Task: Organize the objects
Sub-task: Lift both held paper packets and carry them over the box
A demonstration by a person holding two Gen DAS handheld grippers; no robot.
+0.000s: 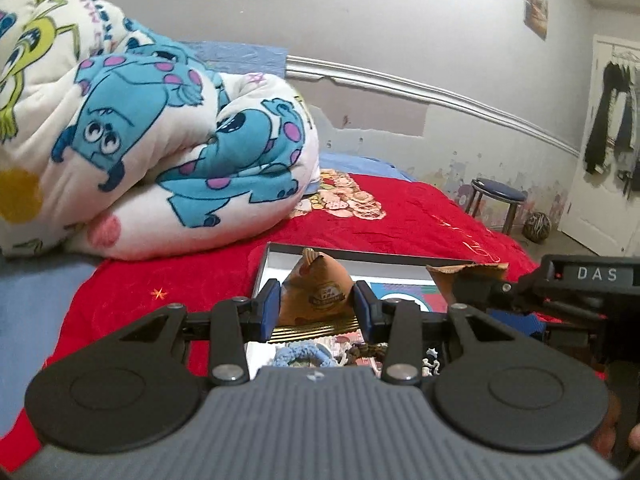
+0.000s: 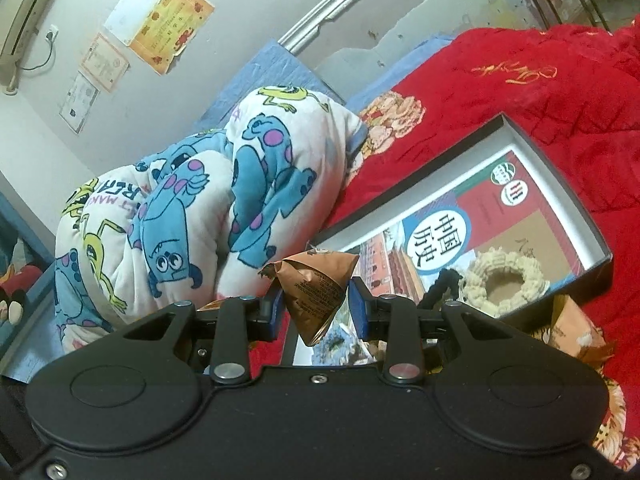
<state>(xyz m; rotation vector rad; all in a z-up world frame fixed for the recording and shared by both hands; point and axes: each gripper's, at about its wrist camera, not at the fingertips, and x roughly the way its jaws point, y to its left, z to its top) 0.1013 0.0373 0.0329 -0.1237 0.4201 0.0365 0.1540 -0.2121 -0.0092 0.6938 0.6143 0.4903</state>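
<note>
1. Left wrist view: the left gripper (image 1: 316,308) has its jaws clenched on a brown pyramid-shaped packet (image 1: 316,288), one blue pad pressing each side. It's held just above a shallow black box (image 1: 360,255) sitting on the red bedspread (image 1: 420,220). Under the packet there's a blue crocheted ring (image 1: 302,357) and some gold corrugated card (image 1: 316,330) in the box. The other gripper pokes in from the right with a second brown packet (image 1: 466,276). A rolled-up monster-print quilt (image 1: 152,140) sits behind on the bed, with a stool (image 1: 498,200) over by the wall.

2. Right wrist view: the right gripper (image 2: 316,306) is likewise squeezing a brown packet (image 2: 316,292), held up over the near corner of the same box (image 2: 568,208). Inside the box lies a printed book cover (image 2: 480,216) with a cream crocheted ring (image 2: 506,284) on top of it. Another brown packet (image 2: 576,332) lies on the bedspread just beside the box. Quilt (image 2: 192,216) is to the left.
</note>
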